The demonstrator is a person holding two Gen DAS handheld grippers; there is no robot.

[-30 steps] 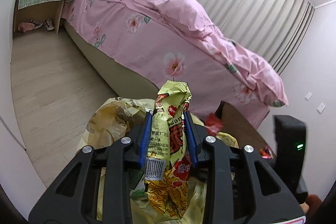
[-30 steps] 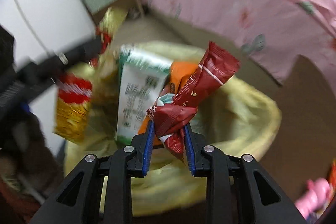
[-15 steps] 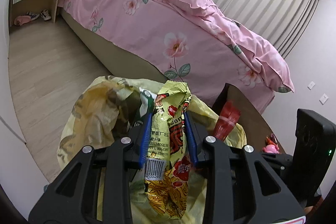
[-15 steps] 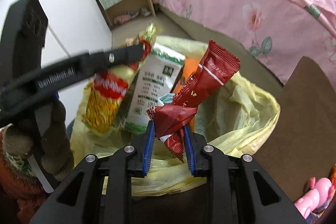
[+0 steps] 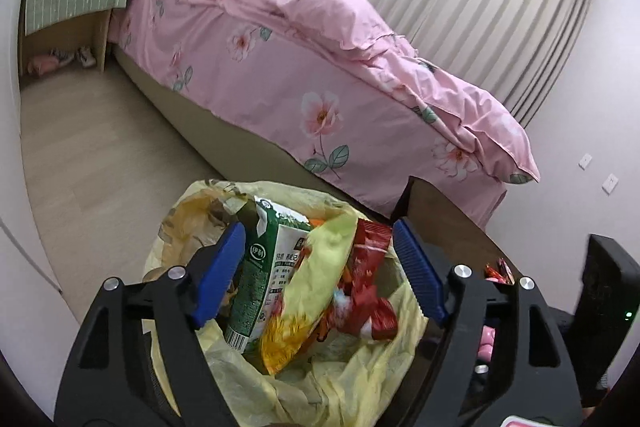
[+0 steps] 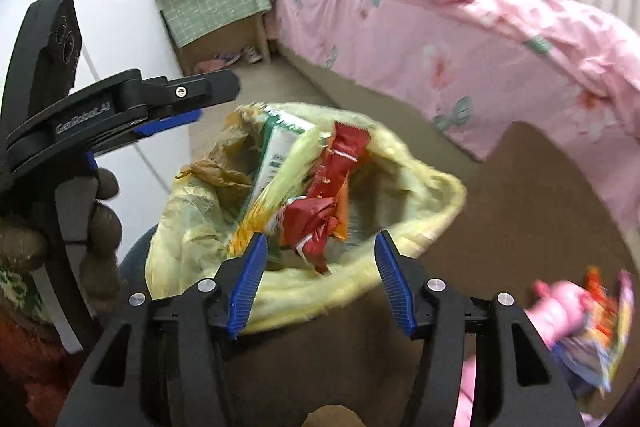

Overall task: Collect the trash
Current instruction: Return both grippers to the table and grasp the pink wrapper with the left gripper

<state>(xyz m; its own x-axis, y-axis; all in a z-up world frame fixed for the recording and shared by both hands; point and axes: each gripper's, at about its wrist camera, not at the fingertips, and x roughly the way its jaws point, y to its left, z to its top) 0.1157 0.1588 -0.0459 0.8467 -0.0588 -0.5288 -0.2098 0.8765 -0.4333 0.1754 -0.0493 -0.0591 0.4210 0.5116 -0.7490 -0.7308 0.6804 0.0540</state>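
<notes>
Both claws opening, wrappers falling into the bag!

Your left claw (image 5: 318,273) and right claw (image 6: 318,281) spread wide and grip nothing. Below them the red wrapper (image 6: 332,187) and yellow wrapper (image 5: 296,303) stand steeply, long axes tipped up, in the yellow bag (image 6: 420,227). Careful: tall wrappers could topple over that floppy rim.

Black gripper (image 5: 320,267), blue ribbed pads (image 5: 418,275), silver screws (image 5: 459,271)

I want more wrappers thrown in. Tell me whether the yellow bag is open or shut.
Open. The yellow bag gapes wide, with the red wrapper inside its mouth.
</notes>
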